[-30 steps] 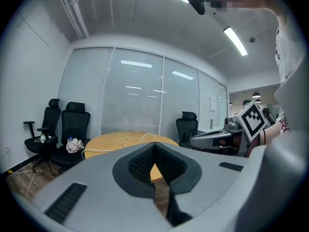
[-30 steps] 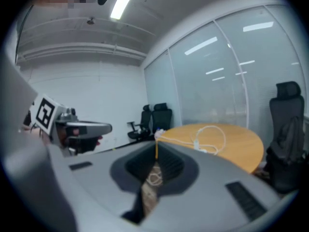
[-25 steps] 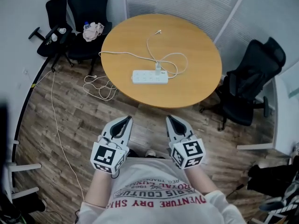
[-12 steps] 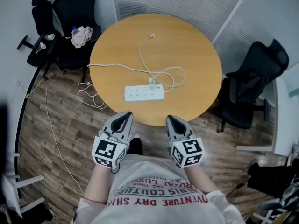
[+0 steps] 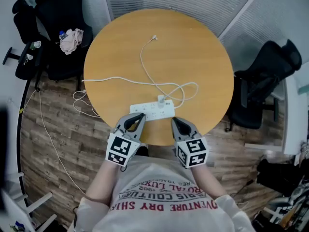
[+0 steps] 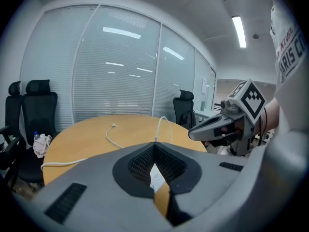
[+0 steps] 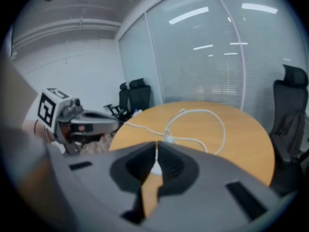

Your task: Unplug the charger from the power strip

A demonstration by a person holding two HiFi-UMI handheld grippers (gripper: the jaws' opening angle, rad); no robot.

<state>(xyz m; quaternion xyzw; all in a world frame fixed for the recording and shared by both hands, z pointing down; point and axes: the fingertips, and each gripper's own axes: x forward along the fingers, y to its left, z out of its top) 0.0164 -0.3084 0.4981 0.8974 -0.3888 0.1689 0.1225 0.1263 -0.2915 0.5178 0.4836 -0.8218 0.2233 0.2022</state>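
A white power strip (image 5: 152, 112) lies near the front edge of the round wooden table (image 5: 203, 57). A small white charger (image 5: 162, 100) is plugged into its right part, and its thin white cable (image 5: 145, 57) loops across the tabletop. My left gripper (image 5: 137, 115) hovers at the table's near edge, just in front of the strip's left half, jaws together and empty. My right gripper (image 5: 174, 120) is shut too, holding nothing, just in front of the strip's right end. In the right gripper view the charger (image 7: 169, 138) stands just beyond the closed tips (image 7: 156, 143).
Black office chairs (image 5: 58, 13) stand at the back left, one holding a cloth and a bottle. Another black chair (image 5: 263, 86) stands to the right of the table. The strip's thick cord (image 5: 111, 79) runs off the left edge to coils on the wooden floor (image 5: 82, 100).
The person has stepped up to the table. Both grippers have moved forward and down, from over the floor to the table's near edge beside the strip. Both stayed shut.
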